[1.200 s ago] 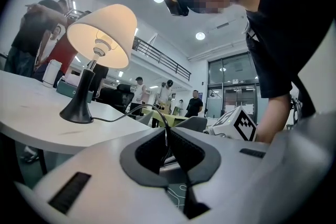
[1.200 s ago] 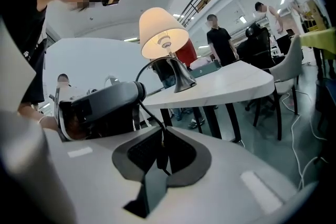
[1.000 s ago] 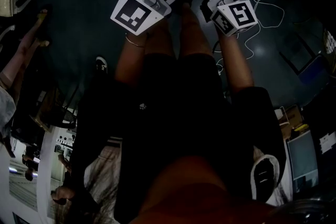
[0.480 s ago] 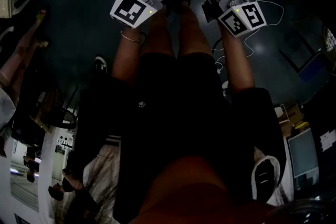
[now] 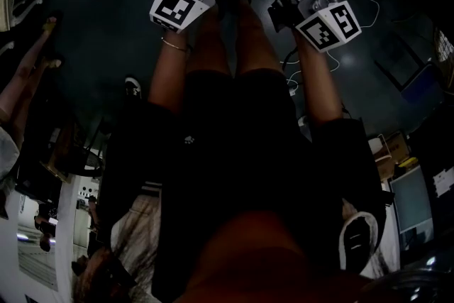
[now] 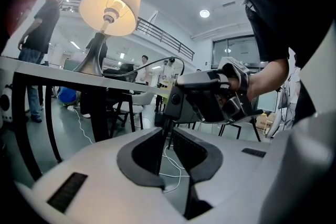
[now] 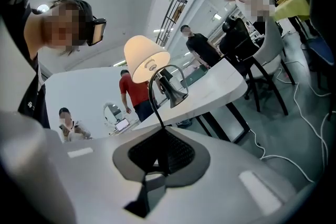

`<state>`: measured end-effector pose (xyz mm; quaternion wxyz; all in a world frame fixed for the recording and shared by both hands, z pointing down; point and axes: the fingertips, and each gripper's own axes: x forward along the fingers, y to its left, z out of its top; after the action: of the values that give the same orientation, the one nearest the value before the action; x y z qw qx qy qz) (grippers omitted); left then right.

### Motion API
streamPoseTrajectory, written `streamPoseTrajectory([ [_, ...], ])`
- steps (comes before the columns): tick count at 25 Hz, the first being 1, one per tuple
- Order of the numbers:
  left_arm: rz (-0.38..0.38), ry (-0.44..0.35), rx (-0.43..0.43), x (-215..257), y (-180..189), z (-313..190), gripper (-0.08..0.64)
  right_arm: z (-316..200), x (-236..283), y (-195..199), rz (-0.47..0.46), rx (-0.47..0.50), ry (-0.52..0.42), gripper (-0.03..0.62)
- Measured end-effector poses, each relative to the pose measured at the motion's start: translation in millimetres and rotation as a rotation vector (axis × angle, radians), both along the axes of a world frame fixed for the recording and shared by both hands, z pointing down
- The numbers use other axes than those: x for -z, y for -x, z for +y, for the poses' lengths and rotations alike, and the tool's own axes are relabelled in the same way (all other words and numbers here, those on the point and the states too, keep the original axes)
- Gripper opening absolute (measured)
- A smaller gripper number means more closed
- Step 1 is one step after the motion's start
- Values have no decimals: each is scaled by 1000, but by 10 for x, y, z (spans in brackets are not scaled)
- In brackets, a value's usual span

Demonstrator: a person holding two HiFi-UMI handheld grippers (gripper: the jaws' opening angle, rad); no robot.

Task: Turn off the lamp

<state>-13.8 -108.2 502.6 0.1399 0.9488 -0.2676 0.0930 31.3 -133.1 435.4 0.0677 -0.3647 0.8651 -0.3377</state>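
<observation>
The lit lamp point(image 6: 110, 0) with its cream shade stands on a white table point(image 6: 52, 68); it also shows in the right gripper view as the lamp point(image 7: 147, 57). Its dark cord point(image 6: 157, 63) arcs from the base to my right gripper point(image 6: 176, 105). My right gripper point(image 7: 161, 134) has just been closing and is shut on the cord point(image 7: 151, 97). Below it the cord hangs down between the jaws of my left gripper point(image 6: 168, 136), which stand a little apart. In the dark head view both grippers' tips meet over the person's knees.
Black table legs point(image 6: 47, 128) stand to the left of my left gripper. White cables point(image 6: 173, 170) lie on the grey floor point(image 7: 294, 139). Chairs point(image 7: 252, 65) stand beyond the table, and several people point(image 7: 137, 92) are in the background.
In the head view both grippers have slid a little toward the top edge. Their marker cubes have turned slightly, and the tips have stayed close together.
</observation>
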Motion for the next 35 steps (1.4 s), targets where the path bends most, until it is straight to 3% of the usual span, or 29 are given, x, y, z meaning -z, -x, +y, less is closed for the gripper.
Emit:
streamPoseTrajectory([
  [6,31,-10,14,-15,-38,-22,51,14,14,-13,-50,-11,22,12],
  [20,8,-33,-19,109,-80,30,17,-46,6,-112,-55,-76,14,14],
  [25,21,-40,-16,122,-97,47,17,-58,5,-154,-102,-100,19,17],
  [31,31,-35,-30,122,-117,80,17,-75,-59,-225,-178,-135,55,49],
  [35,44,-28,-22,134,-108,66,17,-108,-109,-271,-194,-162,77,123],
])
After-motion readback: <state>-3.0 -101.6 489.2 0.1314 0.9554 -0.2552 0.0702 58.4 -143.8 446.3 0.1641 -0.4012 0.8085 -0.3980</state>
